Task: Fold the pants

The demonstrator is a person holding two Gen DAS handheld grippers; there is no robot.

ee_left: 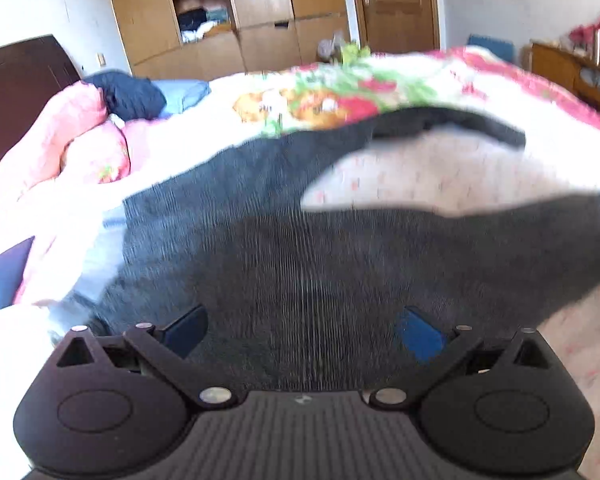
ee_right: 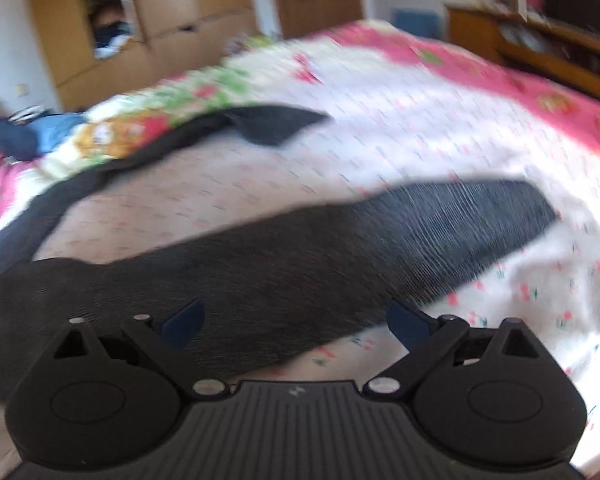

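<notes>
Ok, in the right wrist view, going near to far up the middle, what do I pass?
Open right gripper → near leg of the dark grey pants → white floral-print bedsheet → far pant leg → pink-bordered flowered quilt → brown wooden wardrobe.

Dark grey pants (ee_left: 300, 248) lie spread flat ahead of my grippers; legs splayed apart; one leg (ee_right: 440, 224) stretches rightward; blurred.
</notes>
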